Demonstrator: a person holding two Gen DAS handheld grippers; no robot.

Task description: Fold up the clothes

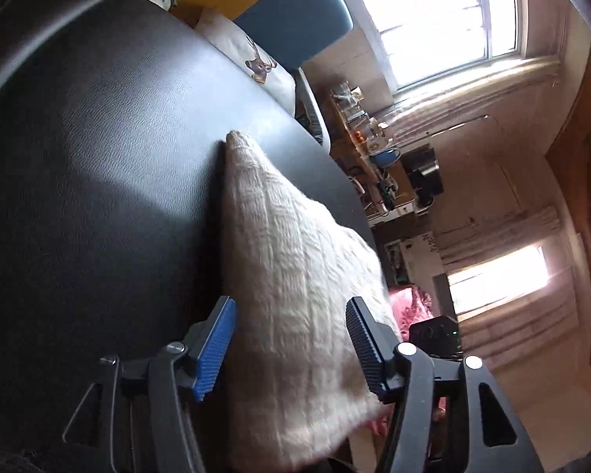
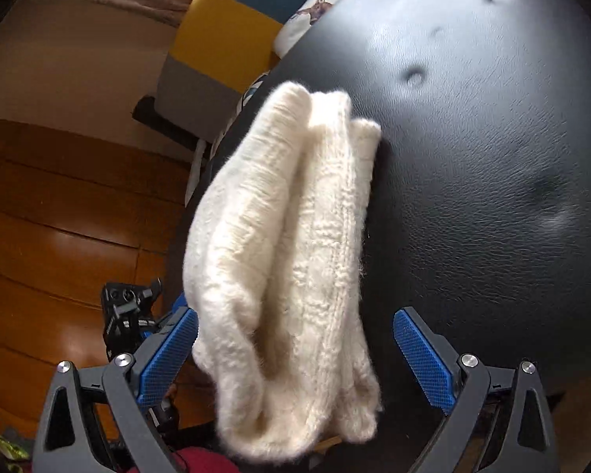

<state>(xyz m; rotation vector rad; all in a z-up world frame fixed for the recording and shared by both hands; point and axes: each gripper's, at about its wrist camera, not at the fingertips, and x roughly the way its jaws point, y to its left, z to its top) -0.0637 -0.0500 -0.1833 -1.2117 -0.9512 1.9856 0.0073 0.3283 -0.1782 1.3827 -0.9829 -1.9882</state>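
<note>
Both our claws stand apart, gripping nothing: left gripper (image 1: pixel 291 349) and right gripper (image 2: pixel 295 358) each straddle the folded cream knit sweater (image 2: pixel 287 260), which lies on the black leather seat (image 2: pixel 492 157) near its edge.

No legible text, label or number anywhere.

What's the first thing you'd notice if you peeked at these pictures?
A fluffy cream knitted sweater, folded into a thick bundle, lies at the edge of a shiny black leather seat. The right gripper stands wide open around its near end, blue pads off the wool, and the left gripper is open around it too. Behind, a bright window glows.
</note>
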